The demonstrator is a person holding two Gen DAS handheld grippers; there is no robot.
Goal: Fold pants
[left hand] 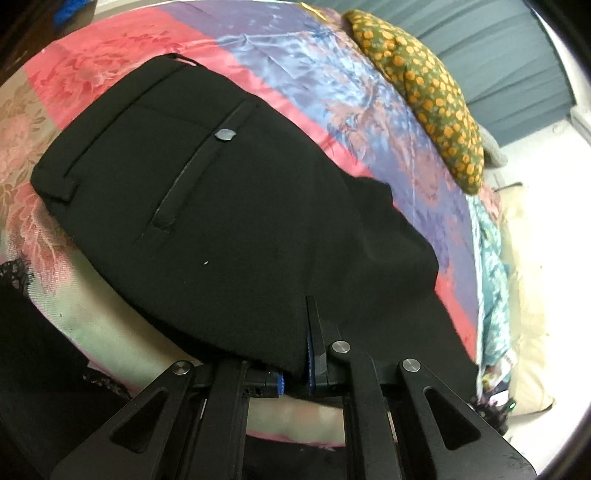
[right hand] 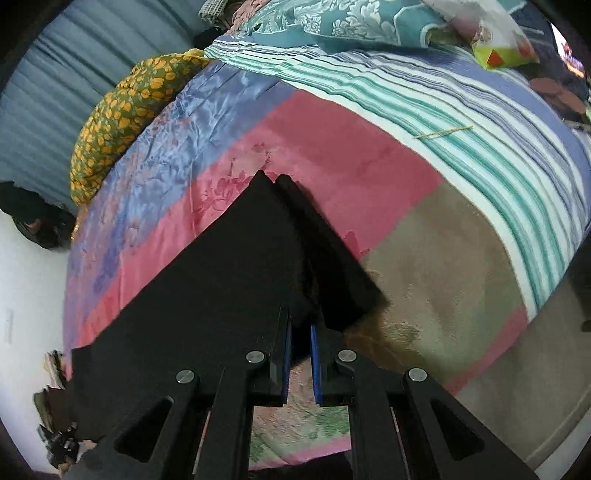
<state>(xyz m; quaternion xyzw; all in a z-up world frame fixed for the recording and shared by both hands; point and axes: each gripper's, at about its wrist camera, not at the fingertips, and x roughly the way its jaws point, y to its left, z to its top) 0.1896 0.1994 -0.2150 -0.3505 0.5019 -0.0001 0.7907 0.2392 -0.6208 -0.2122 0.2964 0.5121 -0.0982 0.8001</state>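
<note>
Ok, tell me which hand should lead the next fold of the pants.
Probably the right. The right gripper is shut on the free leg ends of the black pants, which can swing over. The left gripper pins the pocket end, a better anchor on the quilt.

- I see a bed (left hand: 303, 70) covered by a satin patchwork quilt (right hand: 332, 147) in pink, blue-violet and beige floral panels.
- Black pants (left hand: 207, 206) lie on the quilt, waistband and buttoned back pocket facing up.
- A green cushion with orange dots (left hand: 424, 92) rests at the quilt's blue edge.
- A striped blanket (right hand: 461, 110) in teal, white and blue lies beside the quilt, with a thin stick (right hand: 443, 132) on it.
- Teal floral bedding (right hand: 332, 18) sits at the far end.
</note>
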